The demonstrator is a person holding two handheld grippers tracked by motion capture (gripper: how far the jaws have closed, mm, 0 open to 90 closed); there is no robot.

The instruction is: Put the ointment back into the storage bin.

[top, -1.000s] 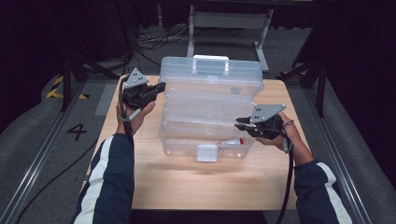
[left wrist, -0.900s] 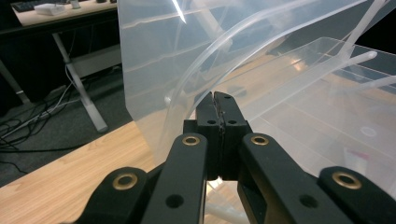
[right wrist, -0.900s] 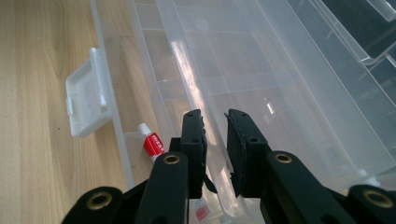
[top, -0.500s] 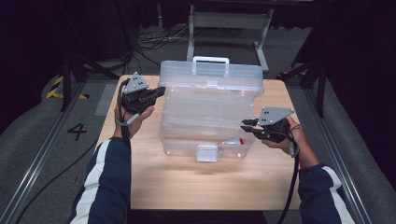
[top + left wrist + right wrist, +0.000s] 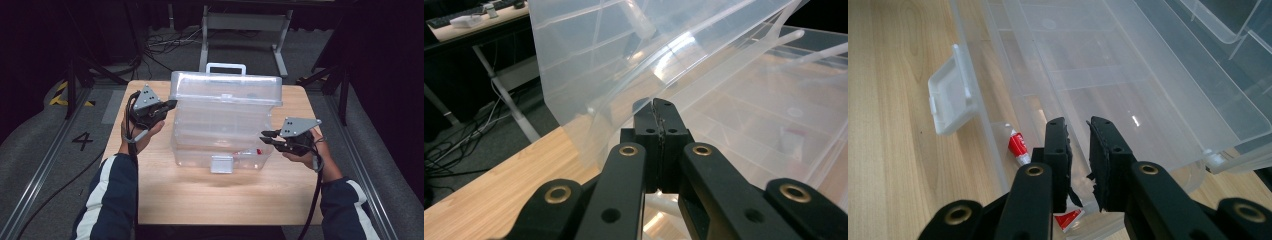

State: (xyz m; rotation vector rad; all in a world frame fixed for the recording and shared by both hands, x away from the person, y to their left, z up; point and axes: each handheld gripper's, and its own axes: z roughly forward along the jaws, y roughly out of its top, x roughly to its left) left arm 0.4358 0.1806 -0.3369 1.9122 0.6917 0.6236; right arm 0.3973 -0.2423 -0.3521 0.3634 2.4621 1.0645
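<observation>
Since a moment ago my right gripper (image 5: 265, 137) has drawn off the clear box (image 5: 225, 120) mid-tabletop (image 5: 210, 200), jaws slightly apart, empty; my left gripper (image 5: 170, 105), jaws closed, touches its left edge.

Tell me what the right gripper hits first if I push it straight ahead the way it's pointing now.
Most likely the clear plastic box: the right gripper, jaws slightly apart, points at its near wall by the inner tray. Depth is hard to judge through the clear plastic.
</observation>
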